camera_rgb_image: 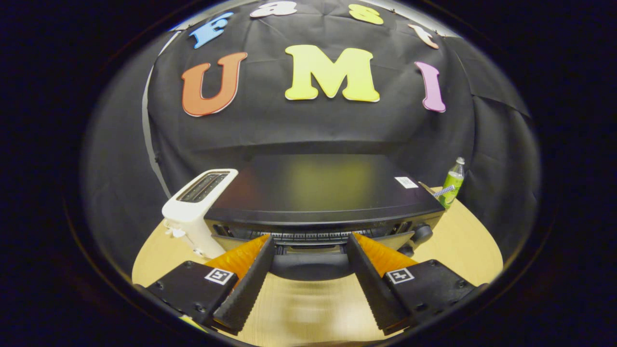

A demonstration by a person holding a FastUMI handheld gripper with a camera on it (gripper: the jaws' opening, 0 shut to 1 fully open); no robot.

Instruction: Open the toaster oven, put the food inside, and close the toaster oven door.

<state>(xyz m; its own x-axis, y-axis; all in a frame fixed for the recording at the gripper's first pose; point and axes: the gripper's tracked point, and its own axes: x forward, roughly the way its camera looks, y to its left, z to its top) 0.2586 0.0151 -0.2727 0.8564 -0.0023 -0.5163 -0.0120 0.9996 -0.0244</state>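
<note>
A black toaster oven stands on the wooden table, seen from above and in front. Its dark door handle juts out toward me along the upper front, under a vent grille. My gripper is open, hovering just in front of the oven's top edge, and the handle lies in the gap between the two fingers. Neither of the fingers visibly presses on it. How far the door is tilted open I cannot tell.
A white slot toaster stands right against the oven's left side. The oven's knobs are at its right front. A green bottle stands behind its right corner. Bare wooden table lies below the fingers.
</note>
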